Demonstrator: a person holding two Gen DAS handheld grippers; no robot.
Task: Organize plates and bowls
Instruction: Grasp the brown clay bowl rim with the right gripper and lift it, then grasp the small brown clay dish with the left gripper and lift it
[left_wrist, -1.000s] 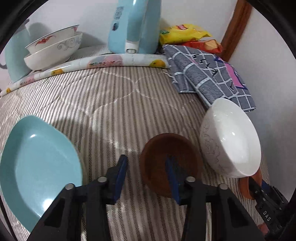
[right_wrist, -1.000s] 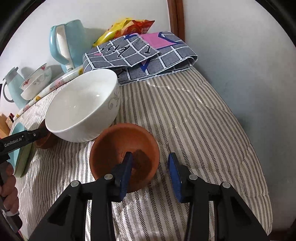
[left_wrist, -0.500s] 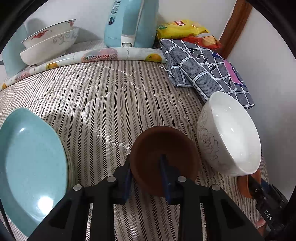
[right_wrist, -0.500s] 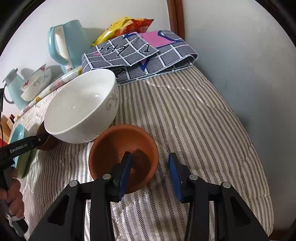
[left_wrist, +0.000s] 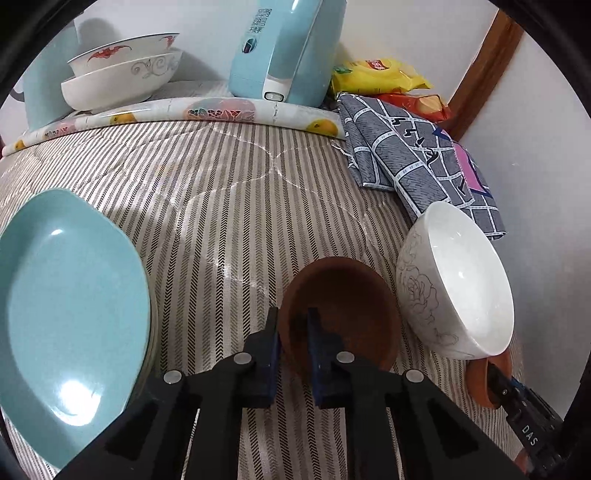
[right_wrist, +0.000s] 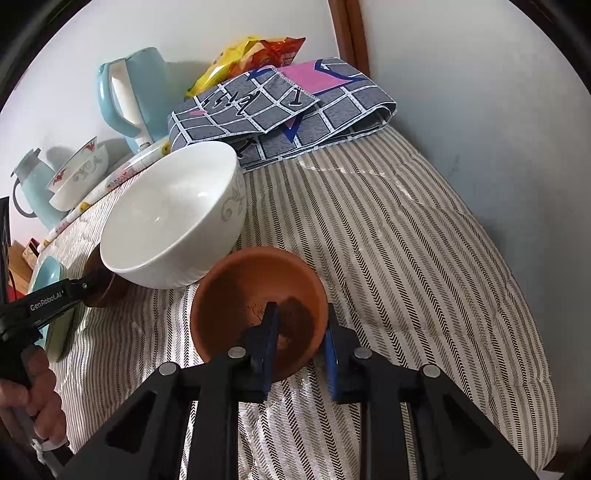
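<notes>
GenRobot.AI-marked left tool (left_wrist: 293, 325) pinching dark brown bowl (left_wrist: 343, 314) rim, DAS-marked right tool (left_wrist: 496, 373)

My tongs' fingers (left_wrist: 271, 334) are black with blue pads. I see a dark brown bowl (left_wrist: 343, 314), a terracotta bowl (right_wrist: 255, 299), a white flower-traced bowl (left_wrist: 458, 280), a pale teal plate (left_wrist: 70, 295), a grey herringbone-striped cover (left_wrist: 221, 206) and a grey checked cloth (right_wrist: 280, 110).
</notes>
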